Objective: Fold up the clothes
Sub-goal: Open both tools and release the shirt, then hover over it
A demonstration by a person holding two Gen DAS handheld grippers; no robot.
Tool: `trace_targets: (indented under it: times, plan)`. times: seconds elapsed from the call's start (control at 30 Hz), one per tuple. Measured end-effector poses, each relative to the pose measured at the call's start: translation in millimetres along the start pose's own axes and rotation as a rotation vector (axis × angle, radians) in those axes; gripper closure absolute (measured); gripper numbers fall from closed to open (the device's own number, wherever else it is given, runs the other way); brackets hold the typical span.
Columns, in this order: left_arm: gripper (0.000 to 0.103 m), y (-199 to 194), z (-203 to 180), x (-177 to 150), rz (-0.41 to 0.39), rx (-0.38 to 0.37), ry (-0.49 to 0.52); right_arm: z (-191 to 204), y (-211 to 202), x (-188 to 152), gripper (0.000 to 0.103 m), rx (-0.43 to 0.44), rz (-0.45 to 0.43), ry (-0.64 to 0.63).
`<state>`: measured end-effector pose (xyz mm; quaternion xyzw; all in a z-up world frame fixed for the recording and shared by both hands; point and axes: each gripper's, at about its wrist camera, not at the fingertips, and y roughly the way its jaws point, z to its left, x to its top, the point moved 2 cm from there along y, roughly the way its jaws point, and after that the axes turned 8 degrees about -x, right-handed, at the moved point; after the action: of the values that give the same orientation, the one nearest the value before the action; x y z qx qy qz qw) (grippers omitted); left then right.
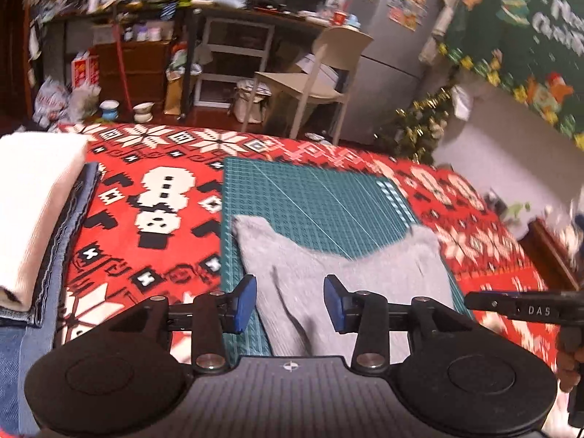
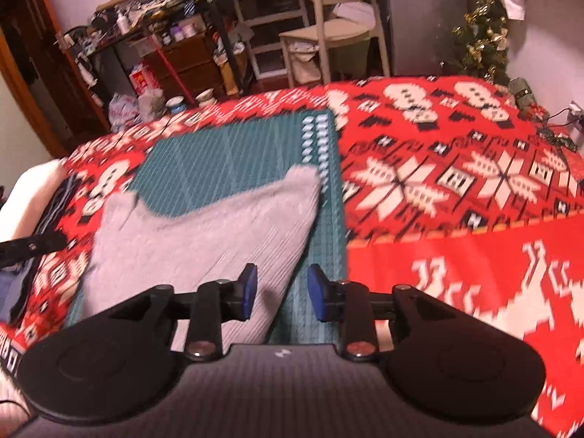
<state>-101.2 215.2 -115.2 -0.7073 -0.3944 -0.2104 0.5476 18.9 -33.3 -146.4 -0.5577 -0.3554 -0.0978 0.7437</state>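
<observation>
A grey knitted garment [image 1: 350, 273] lies flat on a green cutting mat [image 1: 314, 197], its two far corners pointing away from me. My left gripper [image 1: 290, 301] hovers open above its near left part, blue pads apart with nothing pinched. In the right wrist view the same grey garment [image 2: 208, 233] lies on the green mat [image 2: 226, 160]. My right gripper [image 2: 281, 292] stands open over the garment's near right edge, with its fingers clear of the cloth. The right gripper's black body [image 1: 525, 306] shows at the right edge of the left wrist view.
A red, white and black patterned blanket [image 1: 153, 197] covers the bed under the mat. A stack of folded clothes, white on denim [image 1: 33, 219], sits at the left. Beyond the bed stand a beige chair [image 1: 317, 76], cluttered shelves [image 1: 153, 18] and a small Christmas tree [image 2: 481, 33].
</observation>
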Motion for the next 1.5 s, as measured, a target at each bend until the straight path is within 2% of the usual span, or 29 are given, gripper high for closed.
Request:
trace_targets:
  times: [0.13, 0.23, 0.27, 0.4, 0.47, 0.6, 0.63, 0.77, 0.83, 1.2, 1.37, 1.4, 1.5]
  plan:
    - [0.050, -3, -15, -18, 0.030, -0.006, 0.019, 14, -16, -20, 0.056, 0.022, 0.019, -0.014]
    - [0.050, -5, -21, -33, 0.058, -0.014, 0.010, 25, -26, -35, 0.046, 0.034, 0.023, -0.039]
    - [0.050, -6, -23, -36, 0.064, -0.003, 0.012, 28, -30, -39, 0.041, 0.036, 0.019, -0.047]
    - [0.043, -11, -31, -46, 0.084, 0.039, 0.025, 35, -42, -50, 0.034, 0.033, 0.005, -0.063]
    - [0.041, -17, -37, -51, 0.084, 0.058, 0.044, 38, -50, -54, 0.025, 0.026, -0.002, -0.076]
    - [0.033, -26, -46, -55, 0.072, 0.071, 0.073, 43, -65, -58, 0.013, 0.034, -0.029, -0.104]
    - [0.029, -28, -48, -55, 0.069, 0.072, 0.083, 45, -68, -58, 0.010, 0.037, -0.034, -0.107]
    - [0.024, -34, -57, -57, 0.062, 0.068, 0.126, 48, -74, -60, 0.001, 0.016, -0.024, -0.115]
    - [0.019, -36, -61, -59, 0.063, 0.060, 0.136, 50, -78, -62, 0.001, -0.012, -0.029, -0.120]
    - [0.019, -35, -63, -63, 0.076, 0.090, 0.140, 53, -83, -70, 0.001, -0.074, -0.026, -0.141]
    - [0.015, -28, -65, -60, 0.124, 0.092, 0.153, 49, -83, -65, 0.001, -0.069, -0.013, -0.116]
    - [0.013, -27, -65, -59, 0.132, 0.088, 0.155, 48, -84, -63, 0.001, -0.062, -0.016, -0.112]
    - [0.012, -25, -64, -57, 0.143, 0.002, 0.164, 42, -86, -58, 0.001, -0.041, -0.049, -0.091]
